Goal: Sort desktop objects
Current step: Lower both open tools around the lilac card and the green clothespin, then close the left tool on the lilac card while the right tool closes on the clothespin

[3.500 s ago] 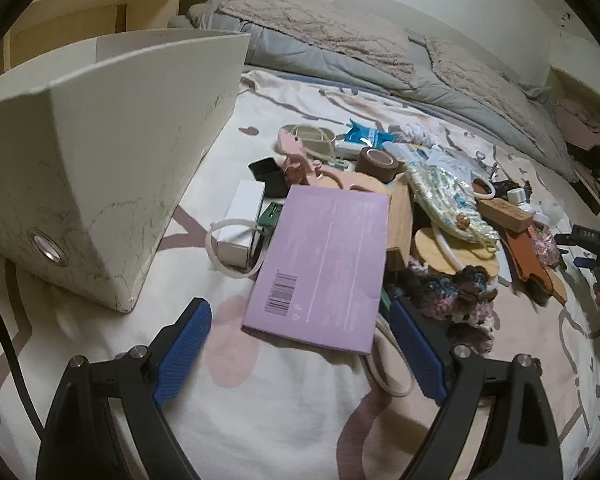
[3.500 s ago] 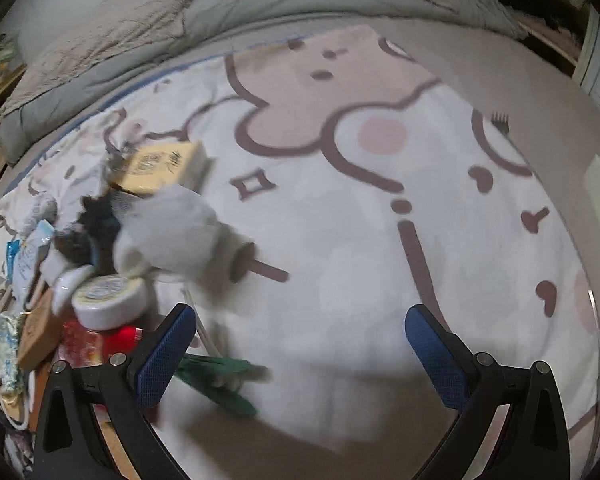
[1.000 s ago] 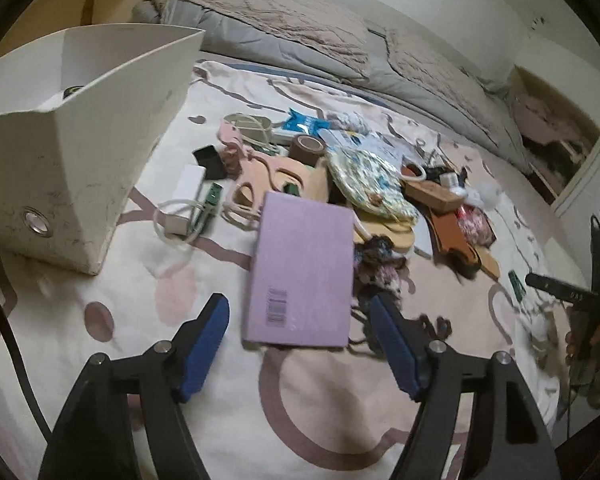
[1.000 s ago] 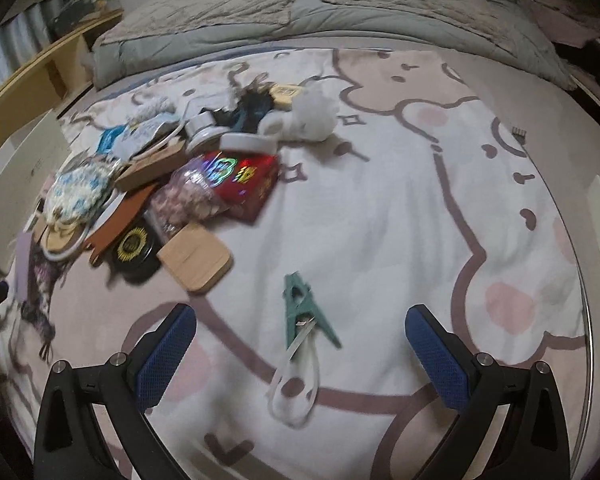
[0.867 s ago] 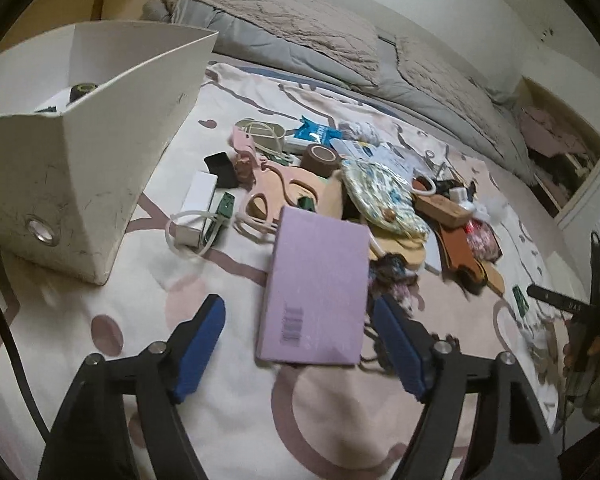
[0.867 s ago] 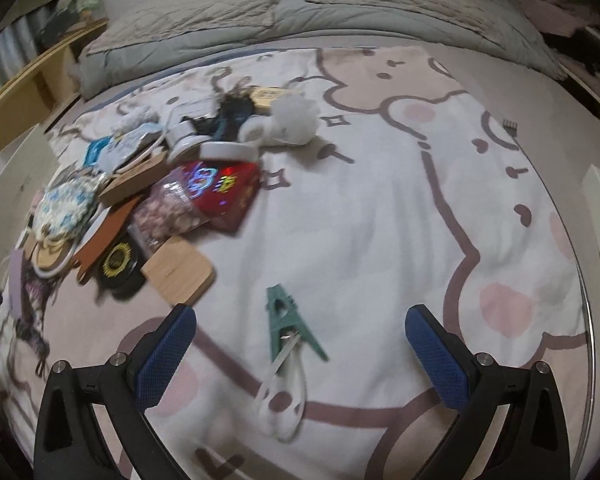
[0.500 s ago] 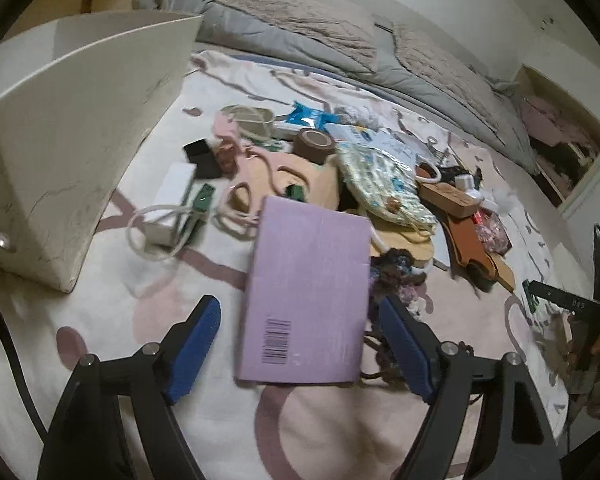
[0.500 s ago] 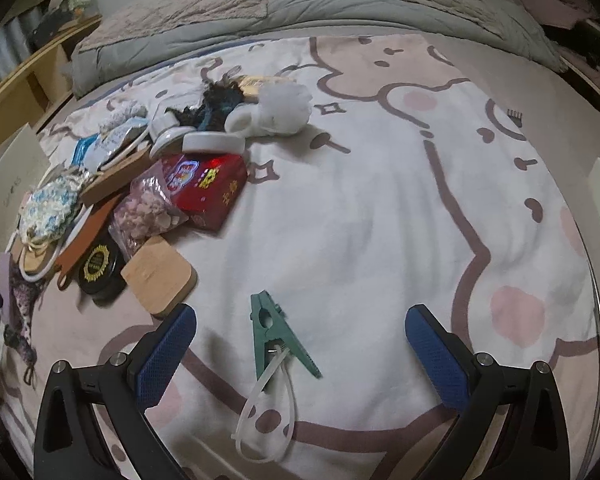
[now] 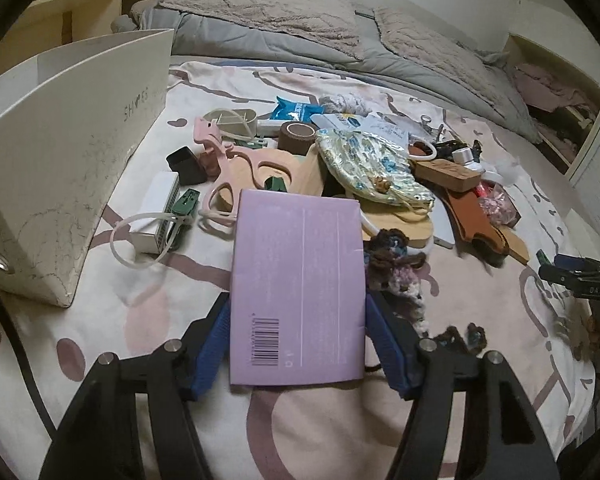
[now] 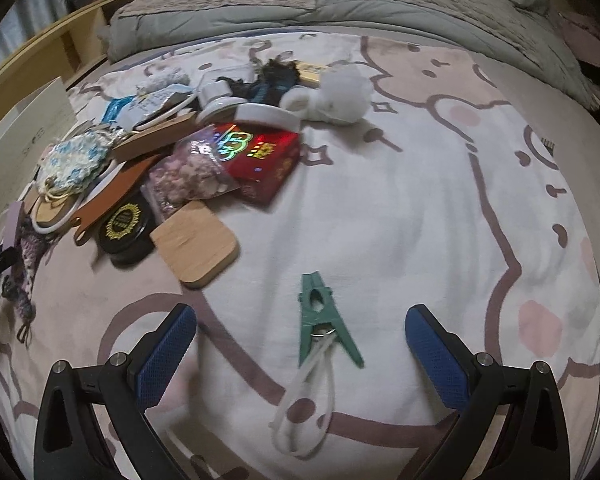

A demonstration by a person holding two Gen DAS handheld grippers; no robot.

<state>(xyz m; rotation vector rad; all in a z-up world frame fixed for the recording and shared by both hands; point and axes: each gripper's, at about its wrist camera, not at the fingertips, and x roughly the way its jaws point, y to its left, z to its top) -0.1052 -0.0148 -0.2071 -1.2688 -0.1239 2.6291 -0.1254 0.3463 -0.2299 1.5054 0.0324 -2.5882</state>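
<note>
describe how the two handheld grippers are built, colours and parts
Both look alike. The left gripper and right gripper have black, angular frames with silver bolts at the joints. Their fingers carry flat blue pads with a fine cross-hatched texture. A thin black cable runs along the left gripper's view edge.

Both wrist views near, angled down at bedspread (image 9: 148, 312); shared: clutter pile (image 10: 188, 168).
</note>
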